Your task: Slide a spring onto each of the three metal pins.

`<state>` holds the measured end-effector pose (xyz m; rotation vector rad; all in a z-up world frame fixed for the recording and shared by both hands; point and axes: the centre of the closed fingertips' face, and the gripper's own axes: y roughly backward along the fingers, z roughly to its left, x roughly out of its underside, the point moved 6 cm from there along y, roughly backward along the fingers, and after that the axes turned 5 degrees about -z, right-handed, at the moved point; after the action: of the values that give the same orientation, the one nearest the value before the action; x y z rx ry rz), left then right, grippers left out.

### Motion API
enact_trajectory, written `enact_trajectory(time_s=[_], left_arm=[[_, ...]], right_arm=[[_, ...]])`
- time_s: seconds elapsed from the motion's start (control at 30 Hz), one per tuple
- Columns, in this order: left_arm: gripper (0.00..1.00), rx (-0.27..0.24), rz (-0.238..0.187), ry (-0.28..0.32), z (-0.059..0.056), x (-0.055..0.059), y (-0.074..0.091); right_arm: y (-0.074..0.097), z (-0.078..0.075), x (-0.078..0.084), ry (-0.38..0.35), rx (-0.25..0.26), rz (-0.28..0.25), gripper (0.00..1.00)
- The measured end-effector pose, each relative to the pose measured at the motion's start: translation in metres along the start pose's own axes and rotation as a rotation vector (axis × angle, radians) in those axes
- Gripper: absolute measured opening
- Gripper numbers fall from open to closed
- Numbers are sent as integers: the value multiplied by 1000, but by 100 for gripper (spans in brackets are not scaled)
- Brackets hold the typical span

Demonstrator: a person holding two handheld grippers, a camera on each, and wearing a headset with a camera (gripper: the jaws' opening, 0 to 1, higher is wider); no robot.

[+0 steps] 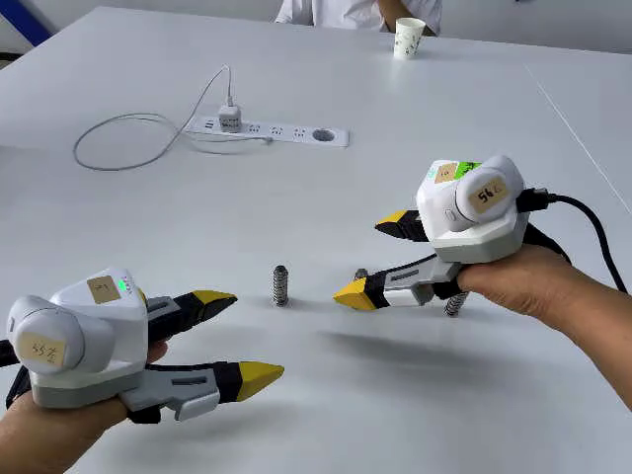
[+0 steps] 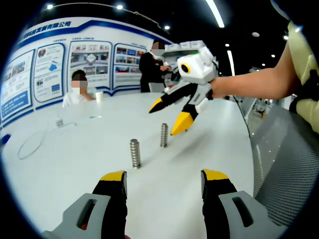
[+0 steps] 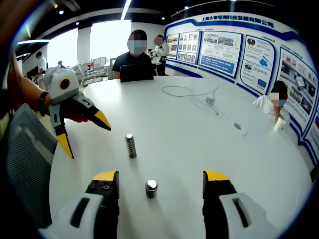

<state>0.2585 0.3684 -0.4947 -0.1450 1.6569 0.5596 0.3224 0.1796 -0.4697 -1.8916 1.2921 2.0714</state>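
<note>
Three small metal pins stand on the white table (image 1: 296,197). The left pin (image 1: 281,285) (image 2: 135,153) (image 3: 130,145) carries a coiled spring. The middle pin (image 1: 360,274) (image 2: 164,135) (image 3: 151,188) also looks coiled and stands low between my right gripper's jaws, touching neither. A third pin with a spring (image 1: 455,302) stands under my right hand. My right gripper (image 1: 370,257) (image 2: 169,117) (image 3: 159,177) is open and holds nothing. Nearer me, left of the pins, my left gripper (image 1: 237,336) (image 2: 164,177) (image 3: 85,135) is open and holds nothing.
A white power strip (image 1: 267,129) with a plugged charger and looped cable lies at the back. A paper cup (image 1: 408,39) stands at the far edge, where a person sits. A mesh chair (image 2: 279,164) is beside the table.
</note>
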Motion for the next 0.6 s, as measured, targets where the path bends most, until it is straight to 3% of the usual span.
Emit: enact_trajectory(time_s=[0.6], left_arm=[[61, 4, 5, -4, 0, -1, -3]], right_arm=[[16, -7, 13, -25, 35, 5, 70]])
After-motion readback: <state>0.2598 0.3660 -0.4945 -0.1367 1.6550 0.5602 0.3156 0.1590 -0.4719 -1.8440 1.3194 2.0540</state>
